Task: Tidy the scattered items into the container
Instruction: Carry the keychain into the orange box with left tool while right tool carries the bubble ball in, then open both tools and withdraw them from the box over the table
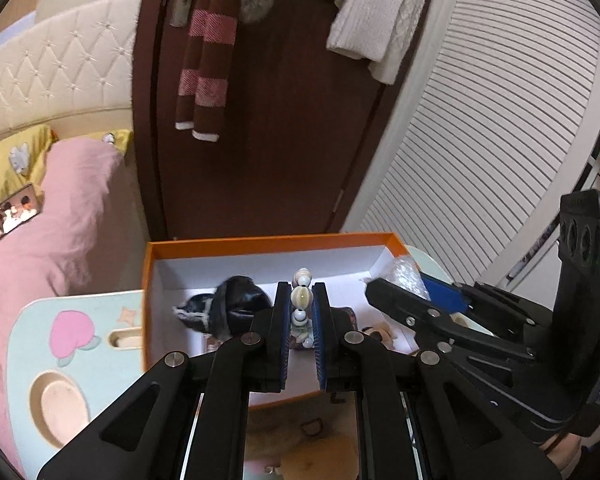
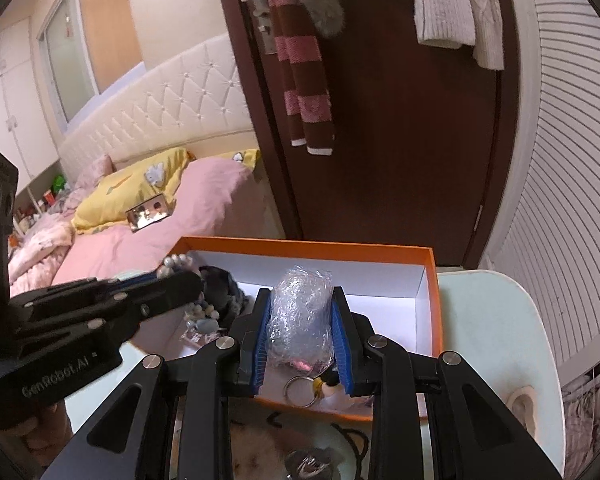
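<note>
Left gripper point(image 1: 302, 320) clamped on shell-and-pearl bead string point(image 1: 302, 300), long axis running 12-to-6. Right gripper point(image 2: 302, 320) clamped on crinkled clear plastic bundle point(image 2: 300, 308). Orange cardboard box, white inside point(image 2: 430, 280), lies at 12 o'clock below both; release next, likely.

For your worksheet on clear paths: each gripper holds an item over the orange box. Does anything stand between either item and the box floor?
Nothing blocks the open top. The bead bracelet in the left gripper hangs over items already inside, a dark fabric piece beside it. The plastic-wrapped bundle in the right gripper sits above bare white floor of the orange box.
</note>
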Demonstrator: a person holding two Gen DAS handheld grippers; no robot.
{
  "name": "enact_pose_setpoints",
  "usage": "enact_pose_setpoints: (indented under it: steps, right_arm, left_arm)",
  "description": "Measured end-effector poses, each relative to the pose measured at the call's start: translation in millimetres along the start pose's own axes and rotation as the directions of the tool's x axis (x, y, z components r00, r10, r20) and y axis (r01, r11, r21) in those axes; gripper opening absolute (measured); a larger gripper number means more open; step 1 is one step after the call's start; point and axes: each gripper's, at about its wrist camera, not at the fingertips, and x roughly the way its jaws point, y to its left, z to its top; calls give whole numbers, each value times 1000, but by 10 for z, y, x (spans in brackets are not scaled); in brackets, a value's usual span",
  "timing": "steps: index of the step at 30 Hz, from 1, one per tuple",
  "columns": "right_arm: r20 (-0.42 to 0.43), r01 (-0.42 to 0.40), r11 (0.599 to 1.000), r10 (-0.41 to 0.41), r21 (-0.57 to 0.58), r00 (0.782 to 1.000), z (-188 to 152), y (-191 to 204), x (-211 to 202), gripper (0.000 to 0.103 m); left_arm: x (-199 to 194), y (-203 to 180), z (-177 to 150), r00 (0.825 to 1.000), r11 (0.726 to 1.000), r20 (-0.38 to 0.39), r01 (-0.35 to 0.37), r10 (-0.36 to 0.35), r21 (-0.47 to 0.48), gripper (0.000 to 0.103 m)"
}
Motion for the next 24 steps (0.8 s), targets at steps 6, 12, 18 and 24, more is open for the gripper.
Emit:
enact_pose_setpoints:
  steps: [6, 12, 18, 24]
  right_arm:
    - [30, 51, 996, -53, 68, 998, -23, -159, -9, 60]
    - [54, 68, 994, -73, 84, 996, -12, -252, -77, 64]
    - [41, 49, 995, -53, 84, 998, -75, -225, -150, 64]
    - [36, 70, 996, -73, 60, 997, -187, -194, -340, 64]
  left_arm:
    - [39, 91, -17, 1000, 998, 2, 8, -8, -54, 59]
    - [-159, 120, -101, 999, 998, 30, 28, -27, -54, 65]
    - [-255, 114, -241, 1000, 999, -10, -27, 26, -42, 65]
    - [-462, 103, -450, 995, 996, -37, -93, 93, -8, 65]
